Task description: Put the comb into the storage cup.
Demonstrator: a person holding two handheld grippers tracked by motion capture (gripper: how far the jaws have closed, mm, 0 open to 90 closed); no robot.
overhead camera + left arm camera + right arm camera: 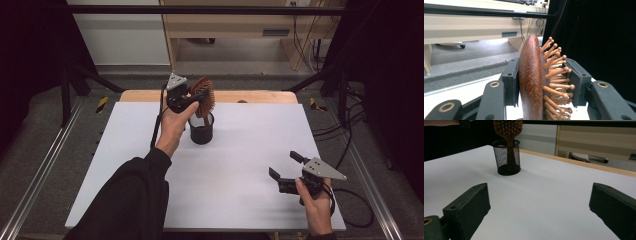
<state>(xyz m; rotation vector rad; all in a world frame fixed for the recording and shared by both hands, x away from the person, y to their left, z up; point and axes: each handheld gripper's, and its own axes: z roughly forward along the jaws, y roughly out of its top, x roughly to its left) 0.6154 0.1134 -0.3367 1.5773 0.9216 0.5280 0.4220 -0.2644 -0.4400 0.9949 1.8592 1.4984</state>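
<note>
right gripper (285, 169): nearest the person, low over the white table (250, 165) at its right side, jaws spread wide with only bare table between them.
left gripper (192, 102): farther up the table, raised, jaws clamped on the head of the wooden hairbrush (531, 80), one pad on the smooth back, the other against the bristle pins.
hairbrush: upright, handle down inside the black mesh cup (507, 157).
mesh cup: standing near the table's far edge, well apart from the right gripper.
</note>
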